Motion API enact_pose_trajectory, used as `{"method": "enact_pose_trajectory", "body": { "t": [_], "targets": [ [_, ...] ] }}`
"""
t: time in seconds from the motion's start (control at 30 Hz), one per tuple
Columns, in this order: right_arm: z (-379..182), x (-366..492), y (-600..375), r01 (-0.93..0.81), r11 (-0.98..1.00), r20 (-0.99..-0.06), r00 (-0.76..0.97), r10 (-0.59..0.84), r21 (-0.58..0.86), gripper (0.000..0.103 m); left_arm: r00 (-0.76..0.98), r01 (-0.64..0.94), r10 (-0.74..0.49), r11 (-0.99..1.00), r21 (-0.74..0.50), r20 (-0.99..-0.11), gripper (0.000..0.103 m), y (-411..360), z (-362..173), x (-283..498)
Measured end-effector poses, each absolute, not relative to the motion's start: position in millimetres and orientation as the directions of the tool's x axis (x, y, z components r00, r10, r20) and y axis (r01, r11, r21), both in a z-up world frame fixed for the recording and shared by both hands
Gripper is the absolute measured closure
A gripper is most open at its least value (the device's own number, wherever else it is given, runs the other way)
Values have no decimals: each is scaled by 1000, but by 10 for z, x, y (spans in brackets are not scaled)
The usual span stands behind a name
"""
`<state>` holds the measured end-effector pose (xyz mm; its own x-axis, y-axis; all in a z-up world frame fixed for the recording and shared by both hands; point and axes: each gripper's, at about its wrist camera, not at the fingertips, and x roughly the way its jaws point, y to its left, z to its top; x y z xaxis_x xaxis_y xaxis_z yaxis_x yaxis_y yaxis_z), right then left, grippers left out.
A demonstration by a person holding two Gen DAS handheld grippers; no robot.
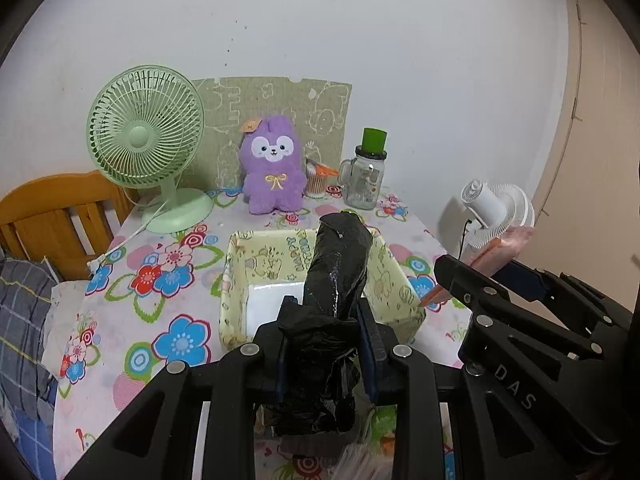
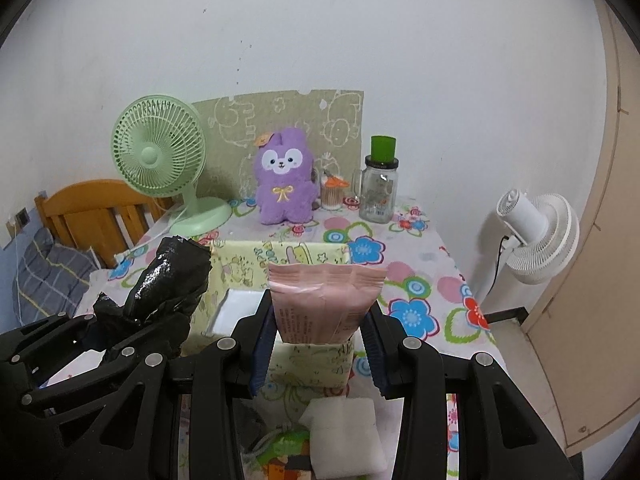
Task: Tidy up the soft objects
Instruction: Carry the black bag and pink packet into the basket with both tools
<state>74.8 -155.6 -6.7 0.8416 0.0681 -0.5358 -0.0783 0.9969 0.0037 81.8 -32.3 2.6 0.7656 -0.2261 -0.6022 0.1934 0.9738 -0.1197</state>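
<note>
My left gripper [image 1: 326, 344] is shut on a roll of black plastic bags [image 1: 336, 280] and holds it above the open yellow fabric box [image 1: 236, 280]. My right gripper [image 2: 318, 340] is shut on a pink soft packet [image 2: 324, 300] above the same box [image 2: 240, 268]. The black roll [image 2: 168, 284] and left gripper show at the left of the right wrist view. The pink packet [image 1: 500, 248] and right gripper show at the right of the left wrist view. A purple plush toy [image 1: 272, 168] sits upright at the back of the table.
A green desk fan [image 1: 148, 140], a glass jar with green lid [image 1: 366, 172] and a cup of cotton swabs [image 1: 316, 182] stand at the back. A white fan [image 2: 536, 236] stands right of the table. A white pad [image 2: 344, 436] lies near the front edge. A wooden bed frame [image 1: 52, 216] is left.
</note>
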Motion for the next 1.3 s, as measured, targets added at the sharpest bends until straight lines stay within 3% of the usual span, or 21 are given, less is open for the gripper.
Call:
{"method": "enact_pose_trajectory", "body": {
  "t": [0.87, 1.3],
  "targets": [
    [-90, 1332, -1529, -49, 999, -515, 856, 47, 9, 59, 780, 160, -192, 981, -108, -596, 75, -303, -41, 1427],
    [-286, 1679, -1531, -49, 999, -578, 815, 47, 12, 59, 740, 144, -187, 982, -118, -646, 75, -306, -266, 1709]
  ]
}}
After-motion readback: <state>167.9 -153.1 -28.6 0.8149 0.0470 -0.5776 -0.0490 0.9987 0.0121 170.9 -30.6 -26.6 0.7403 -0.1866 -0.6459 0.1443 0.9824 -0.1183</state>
